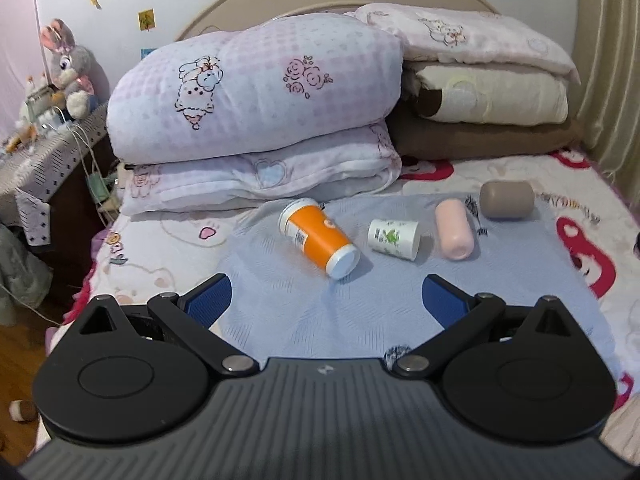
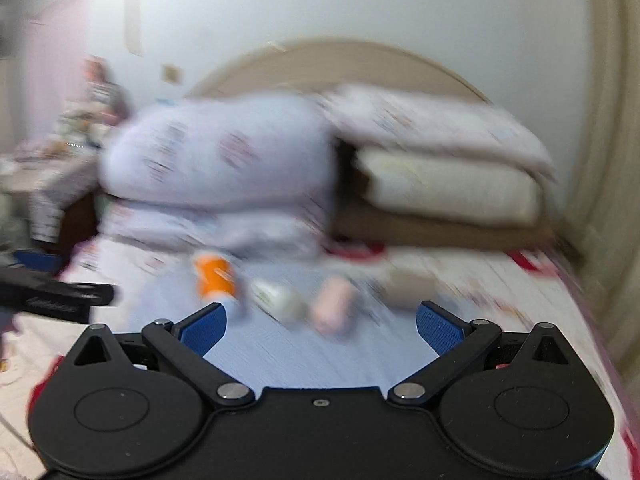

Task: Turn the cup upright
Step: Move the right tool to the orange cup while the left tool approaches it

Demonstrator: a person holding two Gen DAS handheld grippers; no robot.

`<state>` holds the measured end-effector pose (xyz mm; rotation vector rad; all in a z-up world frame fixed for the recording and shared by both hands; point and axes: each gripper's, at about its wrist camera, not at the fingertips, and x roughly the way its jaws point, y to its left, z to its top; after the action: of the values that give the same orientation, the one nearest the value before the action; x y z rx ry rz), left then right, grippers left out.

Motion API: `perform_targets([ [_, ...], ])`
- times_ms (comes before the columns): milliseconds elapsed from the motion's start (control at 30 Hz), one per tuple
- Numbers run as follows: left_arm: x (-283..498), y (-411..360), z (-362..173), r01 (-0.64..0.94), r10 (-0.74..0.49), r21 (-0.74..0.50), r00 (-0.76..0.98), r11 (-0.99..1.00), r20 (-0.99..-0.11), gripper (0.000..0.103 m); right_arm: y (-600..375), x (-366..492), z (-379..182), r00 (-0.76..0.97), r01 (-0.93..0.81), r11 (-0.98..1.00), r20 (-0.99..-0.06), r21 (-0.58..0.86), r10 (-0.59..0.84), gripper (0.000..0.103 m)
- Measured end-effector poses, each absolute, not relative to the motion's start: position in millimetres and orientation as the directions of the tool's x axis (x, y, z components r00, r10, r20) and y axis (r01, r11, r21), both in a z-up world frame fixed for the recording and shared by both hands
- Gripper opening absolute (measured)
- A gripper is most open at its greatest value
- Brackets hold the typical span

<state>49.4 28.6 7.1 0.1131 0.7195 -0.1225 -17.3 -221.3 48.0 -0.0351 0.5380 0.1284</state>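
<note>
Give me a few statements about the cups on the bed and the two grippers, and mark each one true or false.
1. The orange cup stands upright. False: it lies on its side on the blue cloth.
2. The left gripper is open and holds nothing. True.
3. The pink cup lies between the white cup and the brown cup. True.
4. The right gripper is shut on the white cup. False: it is open and empty.

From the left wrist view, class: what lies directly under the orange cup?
The orange cup lies on its side on a light blue cloth, which is spread over the patterned bedsheet. The cloth under the cup itself is covered, so nothing more shows there.
</note>
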Motion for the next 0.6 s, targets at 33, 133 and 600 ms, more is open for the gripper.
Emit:
perform_targets([
  [33, 57.1, 32.6, 6.8, 0.151, -0.081, 0.049, 0.742, 0.987, -0.666, 0.103, -220.0, -11.0, 46.8, 0.855, -0.193, 0.981, -0.491, 0.005, 0.170, 0.103],
  [133, 82.3, 41.5, 1.8, 0.147, -0.077, 0.049, 0.738, 0.988, -0.670, 0.103, -215.3, 17.1, 36.6, 0.827, -0.338, 0.940, -0.459, 0.055, 0.324, 0.103],
  [600, 200.8, 68.8, -65.2, 0.111, -0.109, -0.043, 0.701, 0.993, -0.704, 0.100, -154.9, 167.4, -35.4, 0.558, -0.576, 0.787, -0.597, 0.222, 0.577, 0.097],
])
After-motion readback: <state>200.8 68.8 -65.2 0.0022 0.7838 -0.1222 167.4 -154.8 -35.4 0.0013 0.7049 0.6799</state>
